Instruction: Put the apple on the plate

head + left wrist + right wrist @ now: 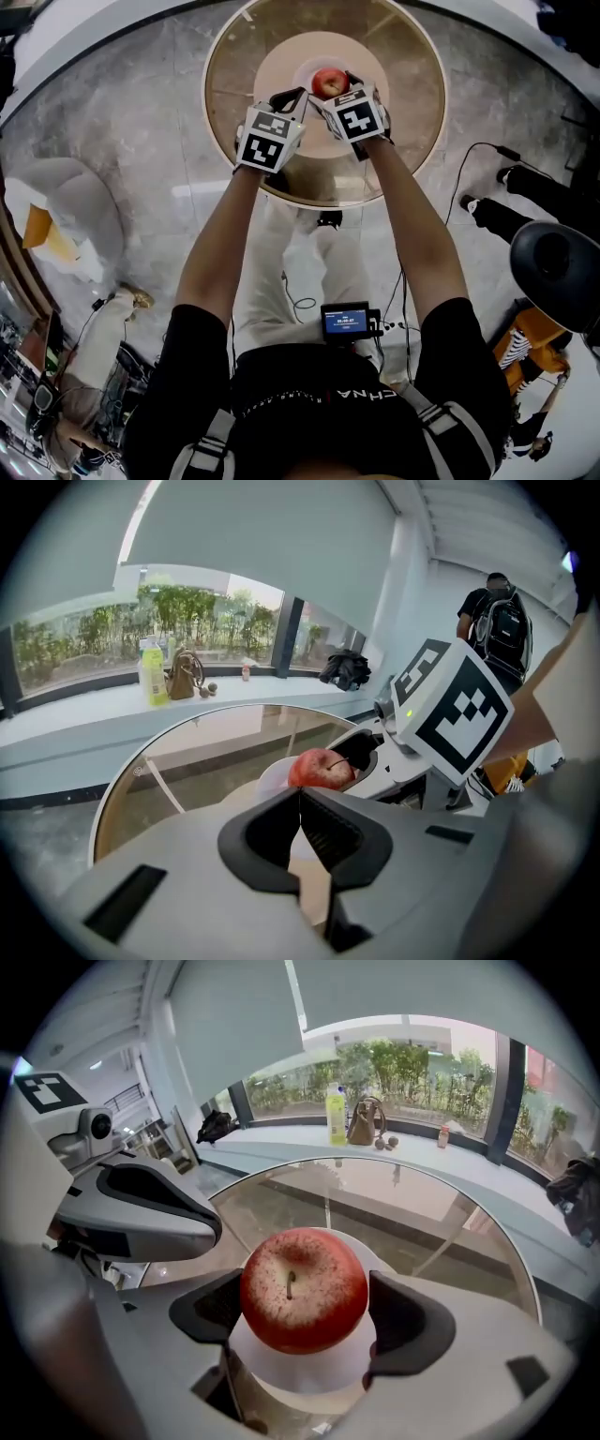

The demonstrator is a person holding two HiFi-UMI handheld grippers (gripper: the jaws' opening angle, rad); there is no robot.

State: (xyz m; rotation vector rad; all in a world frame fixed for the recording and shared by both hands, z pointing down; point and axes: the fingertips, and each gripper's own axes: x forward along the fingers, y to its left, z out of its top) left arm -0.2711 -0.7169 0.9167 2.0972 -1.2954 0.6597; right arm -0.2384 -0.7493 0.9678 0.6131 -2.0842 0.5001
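A red apple [329,82] [302,1288] sits between the jaws of my right gripper [334,92] [302,1314], which is shut on it, a pad against each side. Right beneath it is a small white plate [302,67] [309,1369] in the middle of a round glass table [234,56]. I cannot tell whether the apple touches the plate. My left gripper [296,97] [300,796] is just left of the apple with its jaws shut together and nothing in them. The left gripper view shows the apple [319,769] straight ahead, beyond its fingertips.
The table's rim [323,199] lies under both grippers. A white seat [70,216] stands on the floor at left, a black round object [558,262] at right, and cables [469,155] run nearby. A windowsill holds a bottle [336,1115] and a bag [364,1121]. A person with a backpack [497,621] stands behind.
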